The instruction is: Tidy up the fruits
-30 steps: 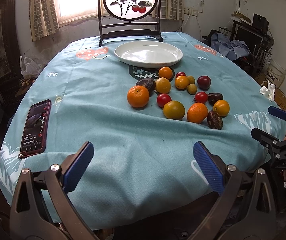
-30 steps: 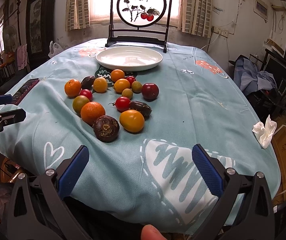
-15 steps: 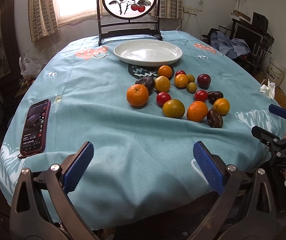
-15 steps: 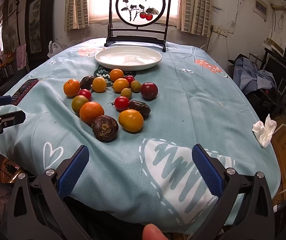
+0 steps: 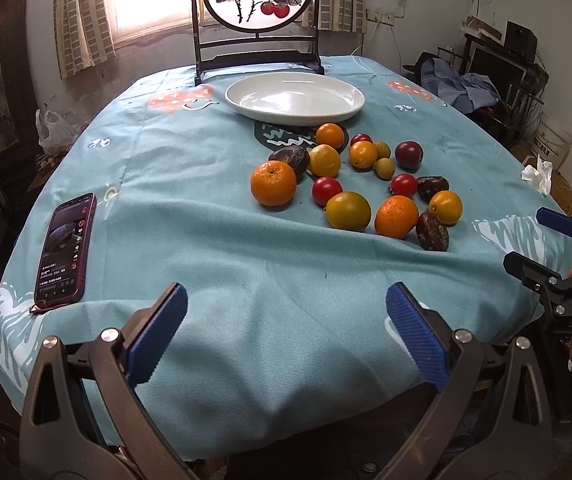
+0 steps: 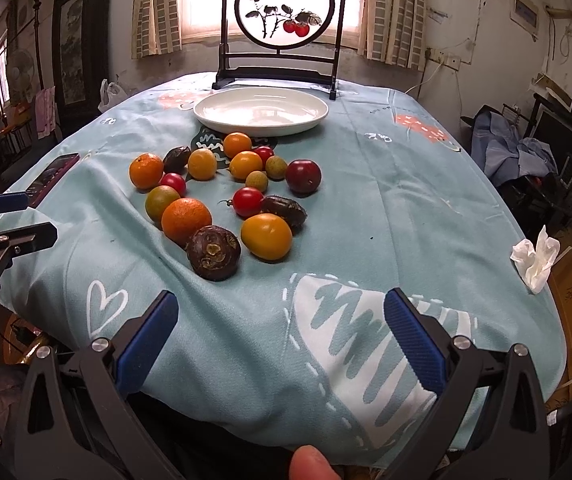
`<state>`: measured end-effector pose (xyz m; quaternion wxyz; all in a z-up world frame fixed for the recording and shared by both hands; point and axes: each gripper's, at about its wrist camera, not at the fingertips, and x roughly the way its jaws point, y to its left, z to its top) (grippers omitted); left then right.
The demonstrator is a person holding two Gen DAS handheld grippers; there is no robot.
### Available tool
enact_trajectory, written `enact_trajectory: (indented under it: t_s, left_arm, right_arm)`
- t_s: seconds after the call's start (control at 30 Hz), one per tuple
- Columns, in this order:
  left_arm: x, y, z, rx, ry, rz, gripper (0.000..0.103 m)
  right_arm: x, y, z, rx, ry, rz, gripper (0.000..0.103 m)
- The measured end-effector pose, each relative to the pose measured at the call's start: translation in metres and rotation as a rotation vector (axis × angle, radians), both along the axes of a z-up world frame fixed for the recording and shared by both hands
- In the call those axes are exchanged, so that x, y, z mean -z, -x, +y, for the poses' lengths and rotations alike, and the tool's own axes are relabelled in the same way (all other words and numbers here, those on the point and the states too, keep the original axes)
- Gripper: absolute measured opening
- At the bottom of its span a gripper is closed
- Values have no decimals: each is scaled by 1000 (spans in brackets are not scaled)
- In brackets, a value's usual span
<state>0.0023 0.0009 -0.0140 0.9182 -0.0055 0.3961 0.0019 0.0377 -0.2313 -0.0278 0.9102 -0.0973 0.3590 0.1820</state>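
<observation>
Several fruits lie loose on the blue tablecloth [image 5: 205,240]: oranges [image 5: 273,183] [image 6: 186,219], red cherry tomatoes [image 5: 326,191] [image 6: 247,201], yellow-orange fruits [image 6: 266,236], dark brown passion fruits [image 6: 213,252] and a dark red plum [image 6: 303,176]. Behind them stands an empty white plate [image 5: 294,98] [image 6: 261,111]. My left gripper [image 5: 283,332] is open over the table's near edge, well short of the fruit. My right gripper [image 6: 279,334] is open too, just in front of the brown passion fruit. Each gripper shows at the side of the other's view.
A phone [image 5: 65,248] lies at the table's left edge. A framed round fruit painting [image 5: 256,12] stands behind the plate. A crumpled white tissue [image 6: 536,258] sits at the right edge. A fingertip [image 6: 310,462] shows at the bottom of the right wrist view.
Both views have crept slightly forward and lower toward the fruit. Both grippers stay open; no fruit has moved.
</observation>
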Motion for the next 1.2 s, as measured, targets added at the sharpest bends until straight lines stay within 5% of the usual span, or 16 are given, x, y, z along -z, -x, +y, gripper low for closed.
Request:
enact_trajectory:
  t_s: [0.33,0.53,0.67,0.8,1.2]
  left_arm:
    - [12,-8,4,-5,10,33,101]
    - [21,-15,9,-12,18,52,101]
    - [28,-19,11,-9,29,67,101]
    - [33,-24,13,6,39,62,101]
    - [33,-44,20,36,39,21,101]
  right_arm:
    - [6,-7,-2,-14,-55,22,102]
    - [12,-7,4,-53,-90,-41,102]
    - [16,-27,-4,-56,-202,55,102]
    - [21,-48,-10,0,-254,108,80]
    - [38,-91,7,3,-304,220,47]
